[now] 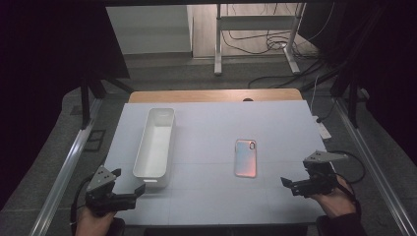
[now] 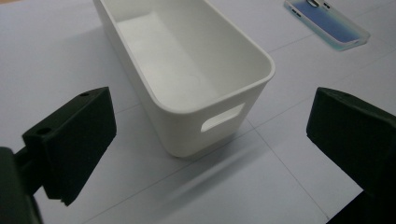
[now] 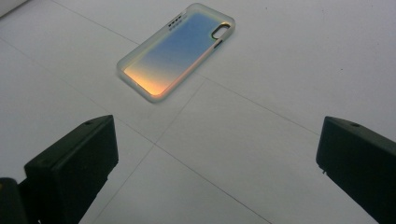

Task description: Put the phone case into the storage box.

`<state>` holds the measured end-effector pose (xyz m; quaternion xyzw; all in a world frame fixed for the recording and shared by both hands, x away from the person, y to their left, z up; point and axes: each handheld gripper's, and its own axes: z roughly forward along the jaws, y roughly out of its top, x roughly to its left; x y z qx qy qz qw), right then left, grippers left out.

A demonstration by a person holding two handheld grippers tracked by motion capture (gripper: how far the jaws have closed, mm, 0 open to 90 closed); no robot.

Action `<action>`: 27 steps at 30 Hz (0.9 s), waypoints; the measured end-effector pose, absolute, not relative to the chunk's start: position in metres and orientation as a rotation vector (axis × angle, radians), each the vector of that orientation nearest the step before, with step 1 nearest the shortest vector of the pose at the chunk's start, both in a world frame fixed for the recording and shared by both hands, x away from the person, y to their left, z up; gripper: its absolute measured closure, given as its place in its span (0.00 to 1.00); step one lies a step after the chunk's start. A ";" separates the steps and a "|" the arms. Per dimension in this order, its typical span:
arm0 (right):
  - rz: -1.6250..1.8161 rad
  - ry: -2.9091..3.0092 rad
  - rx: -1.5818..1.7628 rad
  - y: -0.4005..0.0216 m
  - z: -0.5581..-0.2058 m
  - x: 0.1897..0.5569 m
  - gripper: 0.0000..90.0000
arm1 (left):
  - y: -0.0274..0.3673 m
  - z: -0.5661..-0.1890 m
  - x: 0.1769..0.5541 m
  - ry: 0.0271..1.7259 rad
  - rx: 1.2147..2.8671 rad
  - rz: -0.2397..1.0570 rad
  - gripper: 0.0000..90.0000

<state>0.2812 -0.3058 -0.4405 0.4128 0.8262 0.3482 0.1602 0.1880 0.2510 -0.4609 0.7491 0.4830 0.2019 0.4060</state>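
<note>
Two things lie on the white desk [image 1: 211, 196]: a long white bin [image 1: 155, 142] in the left half of the high view and a phone case [image 1: 245, 158] right of centre, well apart, with bare surface between them; the case lies flat near the middle, clear of every edge, its long axis running from the bottom of the frame toward the top, camera cut-out at the far end; the bin's long axis runs nearly the same way. The left tongs [image 1: 129, 187] sit at lower left just beside the bin's near end, jaws spread wide, holding nothing; the right tongs [image 1: 290, 183] sit at lower right near the case, equally spread and empty.
</note>
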 end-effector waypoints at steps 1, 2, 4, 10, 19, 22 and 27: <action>0.998 2.360 1.182 -0.305 -0.441 0.282 0.00 | 0.251 -0.461 0.188 1.218 1.890 0.509 0.03; 0.995 2.362 1.185 -0.305 -0.441 0.283 0.00 | 0.251 -0.461 0.188 1.218 1.890 0.509 0.03; 1.000 2.364 1.183 -0.304 -0.442 0.285 0.00 | 0.251 -0.461 0.188 1.219 1.890 0.509 0.03; 1.028 2.372 1.186 -0.301 -0.443 0.290 0.00 | 0.251 -0.461 0.188 1.221 1.890 0.507 0.03; 1.053 2.388 1.181 -0.296 -0.445 0.299 0.00 | 0.252 -0.461 0.189 1.222 1.887 0.502 0.03; 1.051 2.396 1.177 -0.293 -0.446 0.300 0.00 | 0.252 -0.461 0.189 1.221 1.888 0.500 0.03; 1.046 2.405 1.170 -0.290 -0.447 0.303 0.00 | 0.252 -0.461 0.189 1.222 1.887 0.498 0.03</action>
